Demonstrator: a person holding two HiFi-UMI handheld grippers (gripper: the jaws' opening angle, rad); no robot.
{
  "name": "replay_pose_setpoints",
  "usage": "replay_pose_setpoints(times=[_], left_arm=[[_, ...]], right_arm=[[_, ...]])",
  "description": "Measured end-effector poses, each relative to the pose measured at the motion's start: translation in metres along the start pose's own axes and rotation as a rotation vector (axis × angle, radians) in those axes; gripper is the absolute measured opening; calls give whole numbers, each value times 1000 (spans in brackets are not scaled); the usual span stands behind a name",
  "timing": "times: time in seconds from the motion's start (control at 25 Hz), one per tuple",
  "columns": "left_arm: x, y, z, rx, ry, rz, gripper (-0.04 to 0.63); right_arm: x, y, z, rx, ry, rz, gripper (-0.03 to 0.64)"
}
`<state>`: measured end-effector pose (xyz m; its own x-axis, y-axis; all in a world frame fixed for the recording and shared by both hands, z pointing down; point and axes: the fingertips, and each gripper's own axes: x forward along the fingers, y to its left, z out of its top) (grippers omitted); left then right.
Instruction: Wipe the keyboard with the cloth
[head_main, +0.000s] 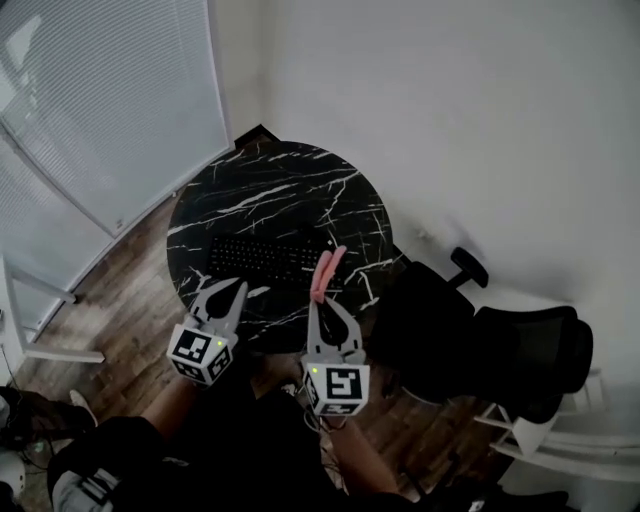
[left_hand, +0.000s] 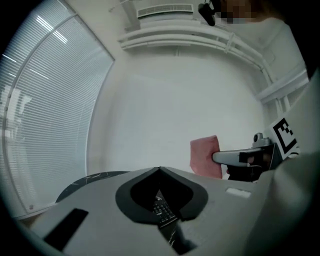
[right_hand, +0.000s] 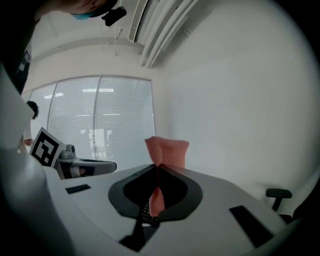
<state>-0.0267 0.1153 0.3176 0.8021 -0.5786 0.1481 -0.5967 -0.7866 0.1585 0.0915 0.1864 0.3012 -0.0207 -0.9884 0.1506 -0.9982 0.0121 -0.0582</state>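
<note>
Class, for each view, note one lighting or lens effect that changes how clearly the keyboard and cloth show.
Head view: dim, so the black keyboard almost merges with the dark marble table; the pink cloth stands out. Left gripper view: fisheye curves the window blinds. Right gripper view: bright window behind, yet the cloth shows clearly, clamped in the right gripper.

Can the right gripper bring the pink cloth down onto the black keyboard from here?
Probably yes: the right gripper, shut on the pink cloth, hovers near the black keyboard's right end, nothing between.
</note>
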Motion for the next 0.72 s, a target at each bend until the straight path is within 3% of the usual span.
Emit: replay_pose_setpoints(times=[0.16,0.32,0.72], left_arm=[[-14,-34,30,38,-61,-16,-2],[-18,-46,36,68,-50,-32,-2],[-26,-50,59,82,-62,-66,-2]], right_arm=[[-35,-16,26,-9,-53,-40,5],[-57,-28,44,26,-119,-101,5],[-76,-23,61,1,-128,-173,5]])
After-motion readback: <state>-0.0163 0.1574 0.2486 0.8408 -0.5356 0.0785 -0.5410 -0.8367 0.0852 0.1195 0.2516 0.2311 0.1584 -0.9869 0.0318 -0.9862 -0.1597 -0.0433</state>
